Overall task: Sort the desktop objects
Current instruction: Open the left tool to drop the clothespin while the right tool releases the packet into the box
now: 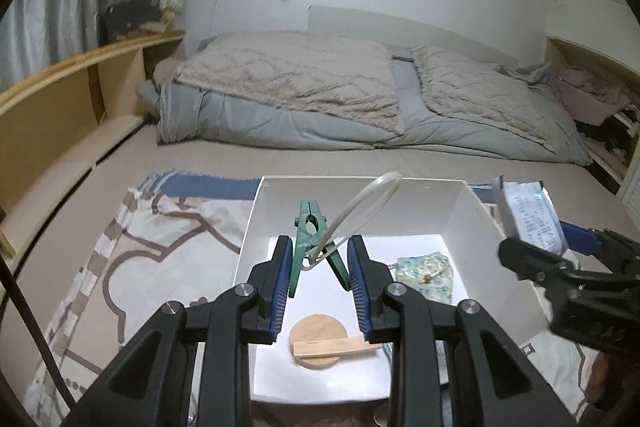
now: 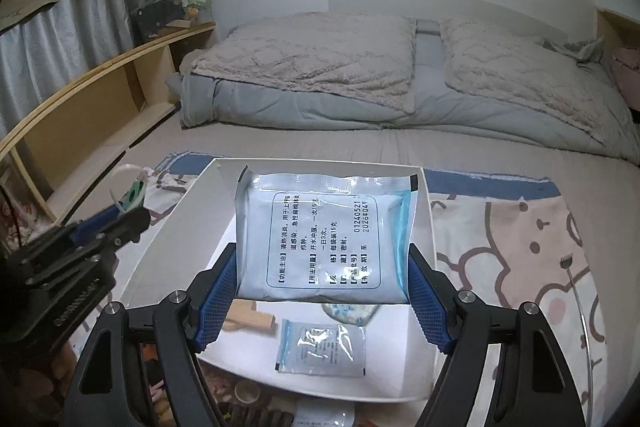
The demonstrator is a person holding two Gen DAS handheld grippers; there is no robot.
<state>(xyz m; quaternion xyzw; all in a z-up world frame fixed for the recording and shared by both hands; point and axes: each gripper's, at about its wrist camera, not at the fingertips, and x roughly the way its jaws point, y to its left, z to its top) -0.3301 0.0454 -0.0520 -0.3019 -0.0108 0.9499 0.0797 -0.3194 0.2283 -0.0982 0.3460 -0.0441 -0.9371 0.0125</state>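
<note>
In the middle of each view, over the white box (image 1: pixel 472 203), the left gripper (image 1: pixel 320 281) pinches a stiff green clothespin (image 1: pixel 310 239). The right gripper's (image 2: pixel 322 301) wide-apart fingers squeeze a light, soft, slippery packet (image 2: pixel 324 235) by its sides.

Green peg (image 1: pixel 310 247) & pale-blue sachet (image 2: pixel 324 235) held above white box (image 1: pixel 472 203).

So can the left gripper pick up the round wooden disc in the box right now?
Probably not: the left gripper is shut on a green clothespin, so its jaws are occupied. The wooden disc lies uncovered below, apart from the wooden stick across it.
</note>
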